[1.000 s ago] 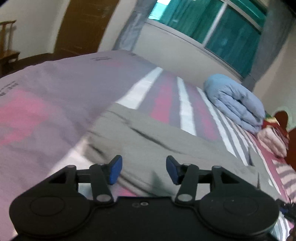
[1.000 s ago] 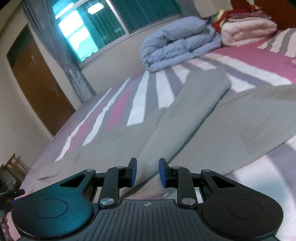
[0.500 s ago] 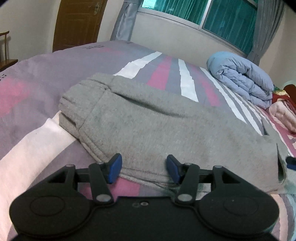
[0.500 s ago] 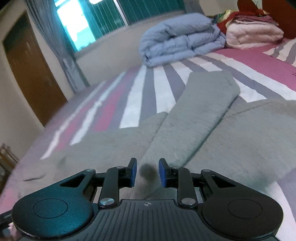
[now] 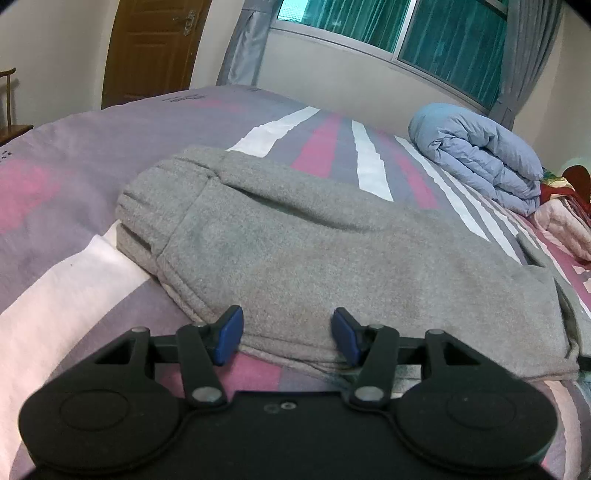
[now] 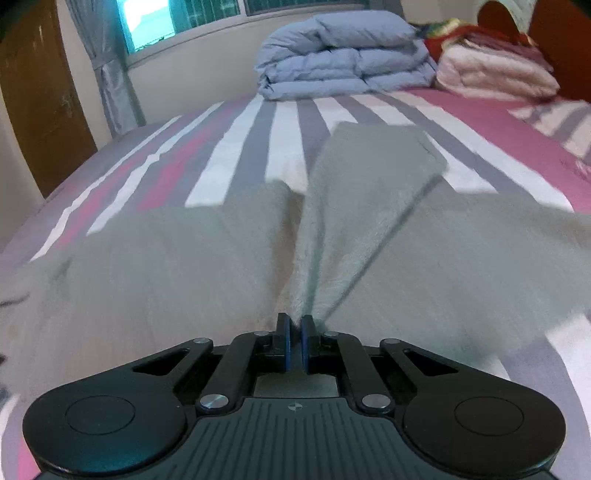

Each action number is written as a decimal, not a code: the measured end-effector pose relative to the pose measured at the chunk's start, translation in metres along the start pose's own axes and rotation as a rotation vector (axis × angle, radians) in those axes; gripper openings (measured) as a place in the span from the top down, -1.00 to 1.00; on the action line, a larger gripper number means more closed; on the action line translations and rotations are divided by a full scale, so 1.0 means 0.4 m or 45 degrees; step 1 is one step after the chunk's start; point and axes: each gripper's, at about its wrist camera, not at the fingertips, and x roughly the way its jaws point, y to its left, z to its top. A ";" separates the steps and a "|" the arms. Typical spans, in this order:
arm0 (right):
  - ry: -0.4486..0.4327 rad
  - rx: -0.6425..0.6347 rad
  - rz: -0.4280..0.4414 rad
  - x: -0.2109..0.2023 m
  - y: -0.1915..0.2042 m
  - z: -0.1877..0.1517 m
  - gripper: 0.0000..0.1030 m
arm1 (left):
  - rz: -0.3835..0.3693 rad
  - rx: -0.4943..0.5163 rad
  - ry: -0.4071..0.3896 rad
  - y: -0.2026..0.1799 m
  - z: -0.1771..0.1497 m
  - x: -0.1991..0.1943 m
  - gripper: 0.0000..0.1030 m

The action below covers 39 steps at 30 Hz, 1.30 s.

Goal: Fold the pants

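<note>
Grey sweatpants (image 5: pixel 332 236) lie on the striped bed, waistband at the left in the left wrist view. My left gripper (image 5: pixel 286 334) is open, its blue pads straddling the near edge of the pants without gripping. In the right wrist view the pants (image 6: pixel 166 266) spread across the bed, with one leg (image 6: pixel 369 192) pulled into a taut ridge running away from me. My right gripper (image 6: pixel 294 345) is shut on the grey fabric at the near end of that ridge.
A folded blue duvet (image 5: pixel 480 155) lies at the far side of the bed (image 5: pixel 55 177); it also shows in the right wrist view (image 6: pixel 343 55). Pink and red folded bedding (image 6: pixel 495 70) sits beside it. A brown door (image 5: pixel 147 48) and a curtained window (image 5: pixel 443 33) stand behind.
My right gripper has closed on the pants fabric and drawn a leg into a ridge. My left gripper has steadied at the near edge of the pants, still open.
</note>
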 end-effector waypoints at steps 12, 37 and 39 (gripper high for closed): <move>-0.210 0.027 0.015 -0.095 -0.028 0.065 -0.42 | 0.010 -0.004 -0.004 -0.002 -0.001 -0.001 0.11; -0.163 -0.123 -0.065 -0.057 -0.119 0.110 0.31 | 0.037 0.091 -0.014 -0.115 0.070 -0.006 -0.01; -0.166 -0.218 -0.072 -0.033 -0.085 0.137 0.31 | 0.031 0.069 0.068 -0.125 0.058 0.034 -0.18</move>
